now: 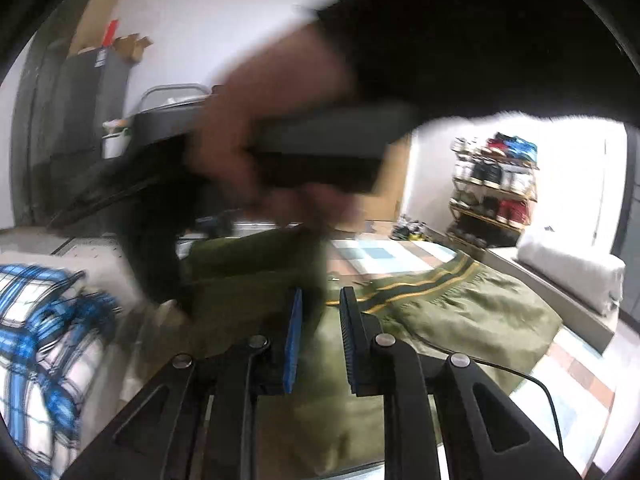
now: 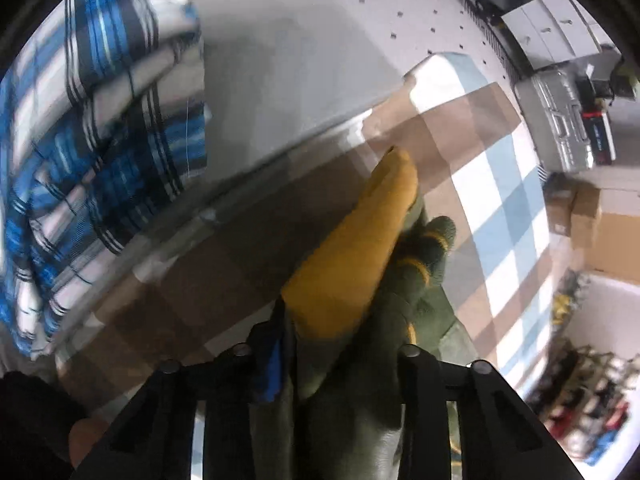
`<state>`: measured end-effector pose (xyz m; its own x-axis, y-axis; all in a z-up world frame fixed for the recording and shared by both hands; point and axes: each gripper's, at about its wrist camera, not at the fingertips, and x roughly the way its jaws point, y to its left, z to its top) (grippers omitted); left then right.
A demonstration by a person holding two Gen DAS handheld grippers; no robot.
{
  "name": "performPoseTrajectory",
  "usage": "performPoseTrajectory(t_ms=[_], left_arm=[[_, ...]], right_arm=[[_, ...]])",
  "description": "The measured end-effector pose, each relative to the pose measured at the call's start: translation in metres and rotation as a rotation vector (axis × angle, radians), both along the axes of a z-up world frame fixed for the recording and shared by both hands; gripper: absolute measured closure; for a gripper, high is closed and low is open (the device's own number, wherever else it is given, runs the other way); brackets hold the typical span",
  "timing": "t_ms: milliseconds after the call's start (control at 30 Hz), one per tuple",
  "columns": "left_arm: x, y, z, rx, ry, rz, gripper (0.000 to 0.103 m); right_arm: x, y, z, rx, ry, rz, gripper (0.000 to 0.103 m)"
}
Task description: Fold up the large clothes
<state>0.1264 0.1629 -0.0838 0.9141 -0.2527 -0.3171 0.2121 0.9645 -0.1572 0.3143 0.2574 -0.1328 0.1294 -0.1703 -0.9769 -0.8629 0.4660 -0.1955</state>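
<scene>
An olive green jacket (image 1: 460,312) with a yellow-striped hem lies spread on a checkered mat. In the left wrist view my left gripper (image 1: 320,336) sits low over it, its jaws nearly together with a fold of the green cloth in the narrow gap. A person's hand (image 1: 248,152), blurred, carries the right gripper above a lifted dark-green part of the jacket (image 1: 256,272). In the right wrist view my right gripper (image 2: 340,364) points down, shut on bunched jacket cloth (image 2: 360,420). Its yellow lining (image 2: 360,248) and a striped cuff (image 2: 432,240) hang beyond the fingers.
A blue plaid cloth (image 1: 36,340) (image 2: 100,120) lies heaped at the left on a white surface (image 2: 320,40). A checkered mat (image 2: 500,208) covers the floor. A shoe rack (image 1: 496,184), a white roll (image 1: 572,268), cardboard boxes (image 2: 600,232) and a grey case (image 2: 560,120) stand around.
</scene>
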Motion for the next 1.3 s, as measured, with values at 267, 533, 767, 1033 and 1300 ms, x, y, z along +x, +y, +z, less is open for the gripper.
performPoseTrajectory(t_ms=[267,533,767,1033,1300], left_arm=[[-0.012,0.017,0.018,-0.076,-0.009,-0.017,0.089],[-0.014,0.022,0.063,-0.107,-0.054,-0.025,0.089],[-0.011,-0.050,0.058,0.021,-0.034,-0.198,0.089],[0.009,-0.141,0.069,0.029,0.064,-0.495,0.089],[0.022,-0.053,0.064,-0.039,0.035,-0.195,0.011]], right_arm=[[-0.001,-0.053,0.070,0.385,0.024,-0.136,0.086],[0.006,-0.110,0.144,0.773,0.073,-0.187,0.092],[0.028,-0.196,0.128,0.890,0.107,-0.318,0.092],[0.048,-0.366,0.084,1.014,0.118,-0.612,0.092],[0.045,-0.439,0.038,1.104,0.179,-0.731,0.092]])
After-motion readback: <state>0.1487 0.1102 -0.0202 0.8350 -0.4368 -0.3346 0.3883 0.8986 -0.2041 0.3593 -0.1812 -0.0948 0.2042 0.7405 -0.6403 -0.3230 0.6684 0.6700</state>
